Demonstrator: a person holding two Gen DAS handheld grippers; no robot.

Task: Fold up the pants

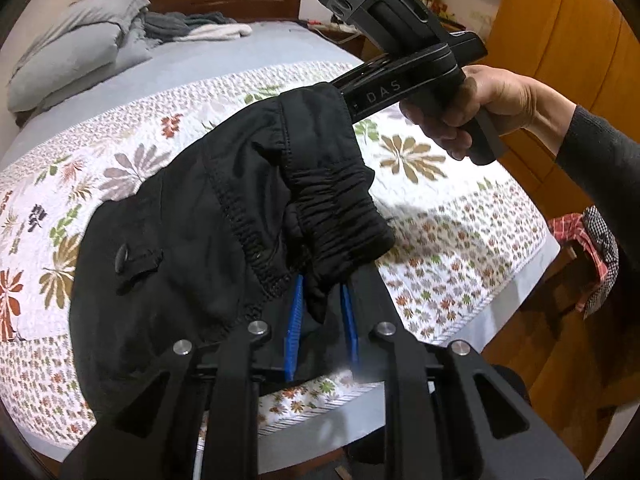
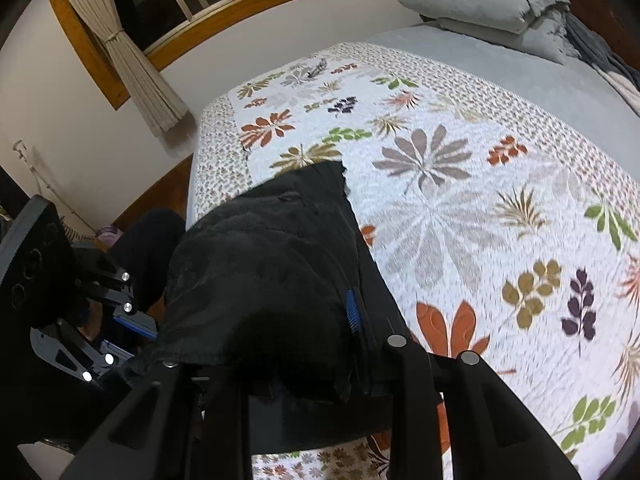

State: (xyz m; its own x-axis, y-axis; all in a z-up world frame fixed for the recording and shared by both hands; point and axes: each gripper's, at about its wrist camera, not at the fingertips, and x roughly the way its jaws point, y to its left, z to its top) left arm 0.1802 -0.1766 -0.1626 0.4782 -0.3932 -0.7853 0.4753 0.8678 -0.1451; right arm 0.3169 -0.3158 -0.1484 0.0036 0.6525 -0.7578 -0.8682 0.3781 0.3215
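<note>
**Black pants held up over the bed, one gripper on each end of the waistband**

Left wrist view, left edge: grey pillows (image 1: 76, 48) stacked at the head of the bed, a floral quilt (image 1: 132, 128) covering the near half of the mattress. The black pants (image 1: 192, 240) hang in mid-frame. Their lower part drapes onto the quilt; a pocket tab with a dark button (image 1: 122, 258) faces the camera. The elastic waistband is bunched at the top.

Left gripper (image 1: 320, 300): clenched on a fold of the waistband. Cloth sits between the two blue pads (image 1: 294, 312), which are nearly together.

Further right, the right gripper (image 1: 344, 94) reaches in from the upper right, held by a hand (image 1: 468, 104) in a dark sleeve. Its tips are buried in the top corner of the waistband.

Right wrist view: curtain (image 2: 140, 76) and window at far left, and the left gripper's linkage low at the left edge. Black cloth is heaped over the right gripper's own fingers; one blue pad (image 2: 352, 310) shows at the fabric edge. Jaws read as closed on the pants, though the second pad is hidden. The quilt fills the right side.
</note>
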